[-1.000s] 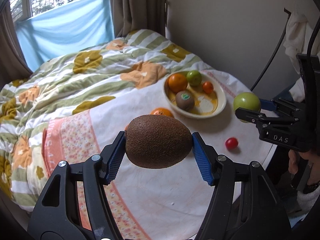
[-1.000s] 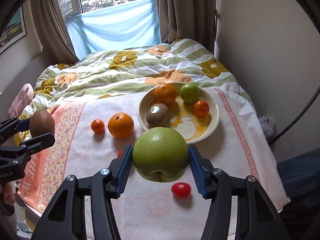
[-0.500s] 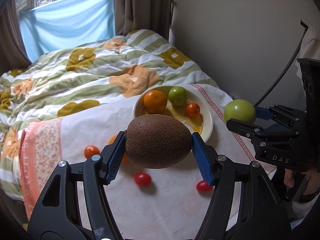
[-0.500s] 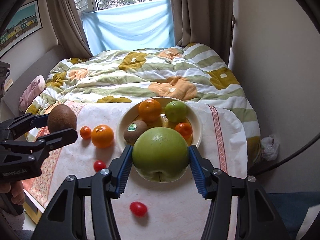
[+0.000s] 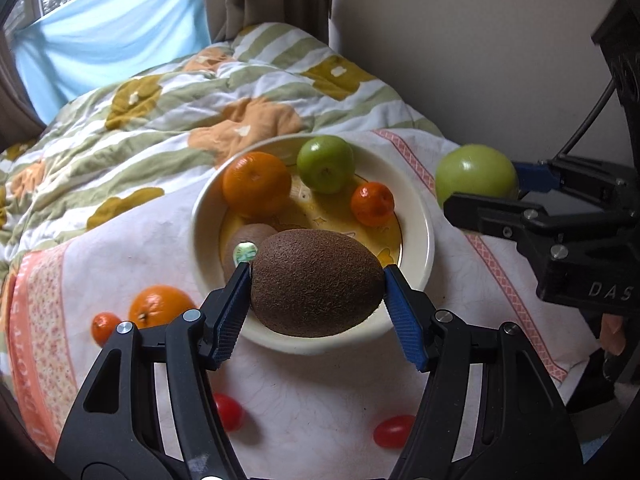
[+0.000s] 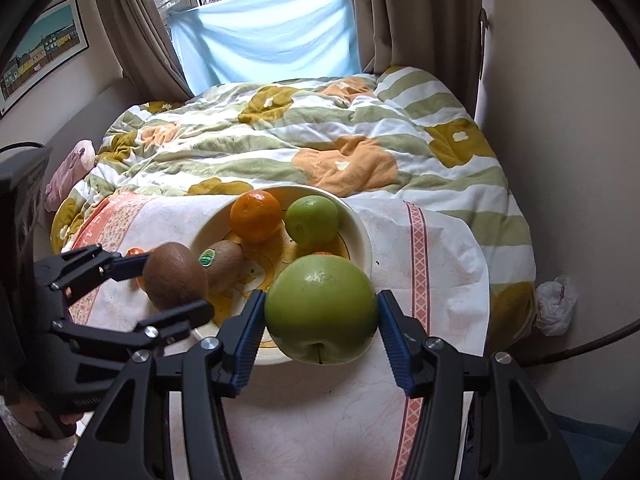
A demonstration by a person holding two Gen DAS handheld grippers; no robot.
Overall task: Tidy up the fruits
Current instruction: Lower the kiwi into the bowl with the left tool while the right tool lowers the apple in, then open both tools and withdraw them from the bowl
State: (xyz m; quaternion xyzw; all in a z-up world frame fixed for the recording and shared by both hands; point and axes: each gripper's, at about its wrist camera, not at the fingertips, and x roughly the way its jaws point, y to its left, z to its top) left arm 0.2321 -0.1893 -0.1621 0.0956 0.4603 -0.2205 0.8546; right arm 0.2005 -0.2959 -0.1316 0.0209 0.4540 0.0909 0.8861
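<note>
My left gripper is shut on a brown kiwi and holds it over the near rim of the cream bowl. My right gripper is shut on a big green apple, just above the bowl's front right edge. Inside the bowl lie an orange, a smaller green apple, a small mandarin and a stickered kiwi. The right gripper with its apple appears right of the bowl in the left wrist view.
On the white cloth left of the bowl lie an orange and a small mandarin. Two cherry tomatoes sit near the front. A striped floral quilt covers the bed behind; a wall stands on the right.
Both grippers have moved in toward the bowl with their fruit still held. The bowl now sits right under the kiwi and the apple, much larger in both views.
</note>
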